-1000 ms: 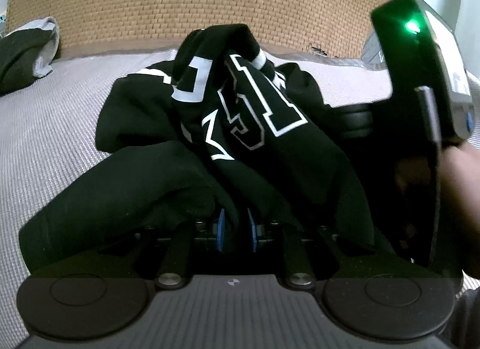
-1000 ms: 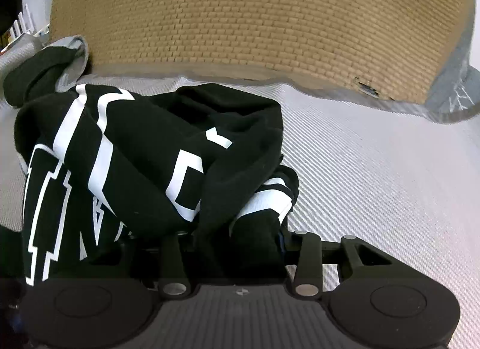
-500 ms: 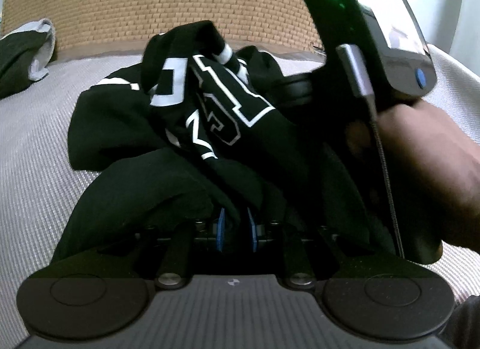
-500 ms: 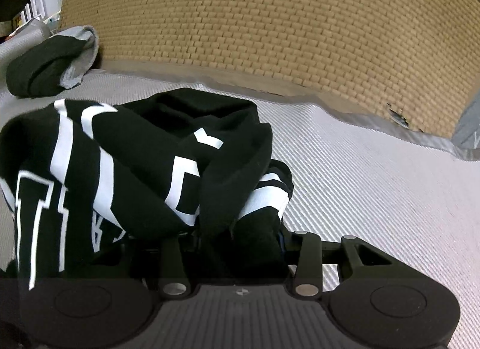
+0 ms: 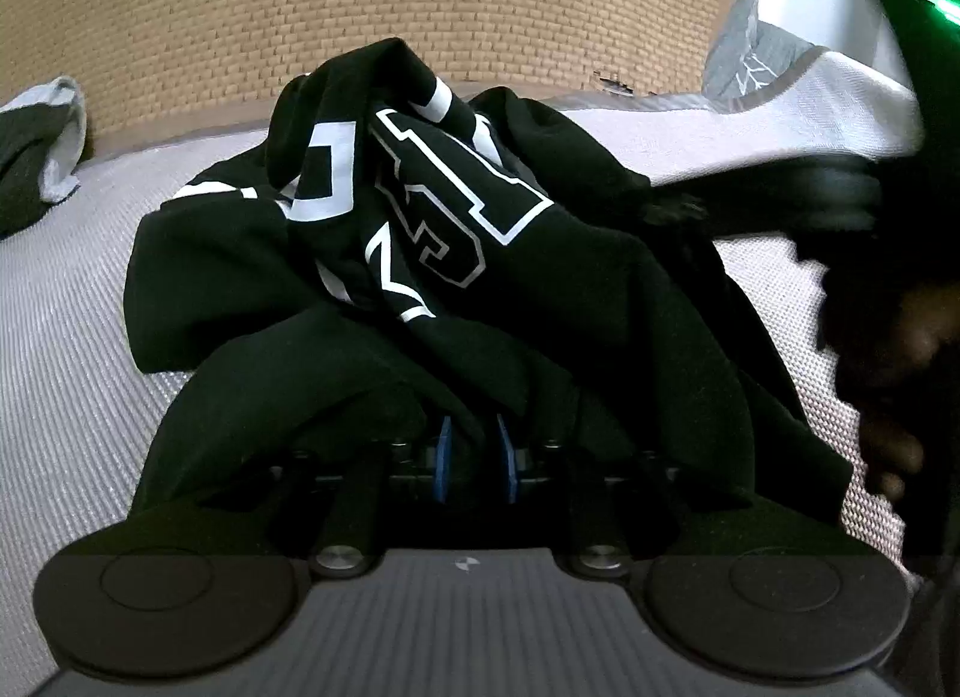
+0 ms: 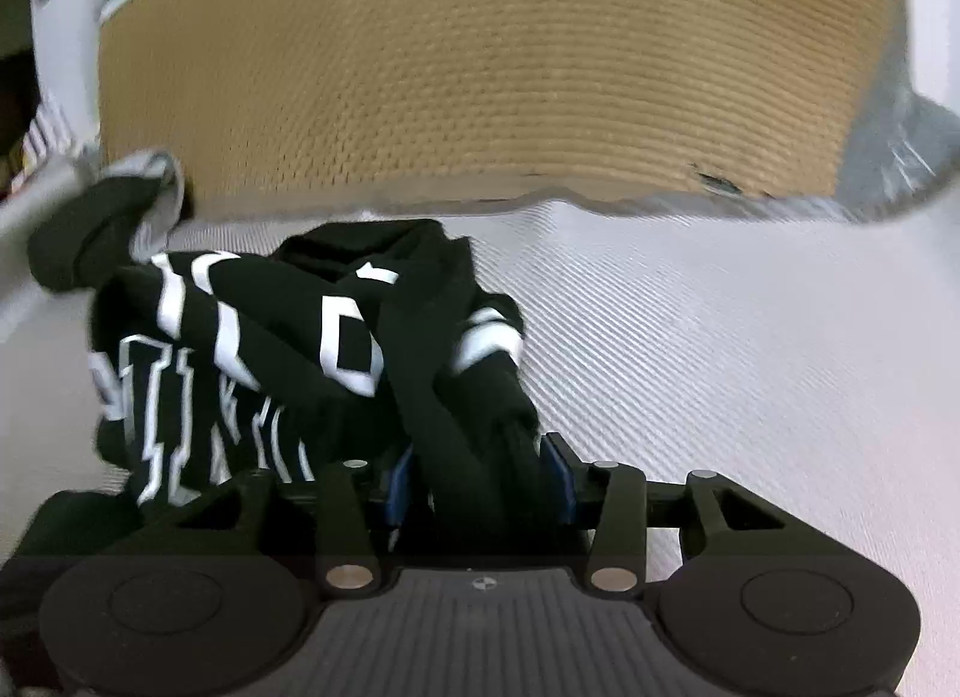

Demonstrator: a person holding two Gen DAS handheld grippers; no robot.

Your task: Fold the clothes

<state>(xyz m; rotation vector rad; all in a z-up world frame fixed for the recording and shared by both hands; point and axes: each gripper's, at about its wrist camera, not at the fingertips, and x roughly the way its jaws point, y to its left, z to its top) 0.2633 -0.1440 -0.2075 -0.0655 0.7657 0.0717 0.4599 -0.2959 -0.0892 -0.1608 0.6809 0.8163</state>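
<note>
A crumpled black garment (image 5: 456, 277) with white lettering lies bunched at frame centre on the grey woven surface (image 5: 66, 337), below the tan woven panel (image 5: 420, 1). The left gripper (image 5: 474, 457) pinches a fold of it, its jaws easing apart; the right gripper (image 6: 480, 481) grips a thick bunched roll, jaws likewise opening

- The black garment (image 5: 420, 301) with large white block lettering sits crumpled in a loose heap, unfolded, on the grey woven mattress surface (image 5: 66, 337).
- Its middle rises in a bunched peak, with printed panels creased and twisted over one another.
- Plain black fabric drapes forward from the heap in thick folds.
- From the right wrist view the garment (image 6: 288, 349) lies left of centre, one white-striped fold on its right edge.
</note>
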